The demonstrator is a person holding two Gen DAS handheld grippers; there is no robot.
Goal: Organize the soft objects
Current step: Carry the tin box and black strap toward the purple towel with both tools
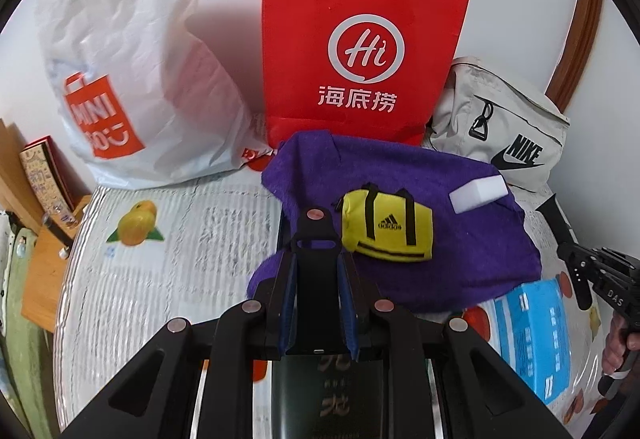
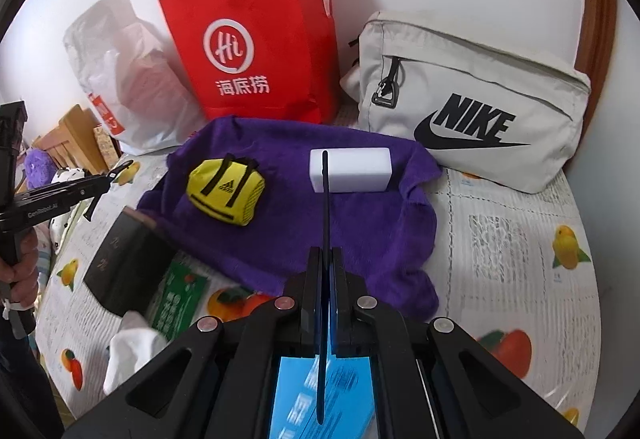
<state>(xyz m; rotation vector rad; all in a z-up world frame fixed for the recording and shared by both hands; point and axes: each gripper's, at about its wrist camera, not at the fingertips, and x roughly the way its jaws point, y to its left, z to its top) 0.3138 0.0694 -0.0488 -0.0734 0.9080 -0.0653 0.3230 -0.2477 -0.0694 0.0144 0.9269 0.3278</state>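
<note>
Left wrist view: the left gripper (image 1: 316, 259) is seen with fingers narrowly parted, nothing visibly pinched; the yellow pouch (image 1: 386, 227) lies on the purple towel (image 1: 460, 239).
Right wrist view: the right gripper (image 2: 326, 271) has its fingers closed flat together, empty; the white sponge (image 2: 350, 170) rests on the towel.
Handling: both are judged light and squashy, best pinched across the middle.

Your left gripper (image 1: 316, 239) points down over the near-left edge of a purple towel (image 1: 420, 231) spread on the fruit-print table cover (image 1: 168, 263), jaws slightly apart. On the towel lie a small yellow duffel bag (image 1: 386, 227) and, nearer its far-right corner, a white foam block (image 1: 478, 193). Behind it, against the wall, stand a white plastic bag (image 1: 132, 79), a red paper bag (image 1: 360, 43) and a grey pouch (image 1: 500, 127). A blue box (image 1: 532, 331) sits at the towel's near-right corner, and your right gripper (image 1: 554, 213) enters from the right edge. A dark box (image 1: 332, 399) lies beneath your left gripper.
</note>
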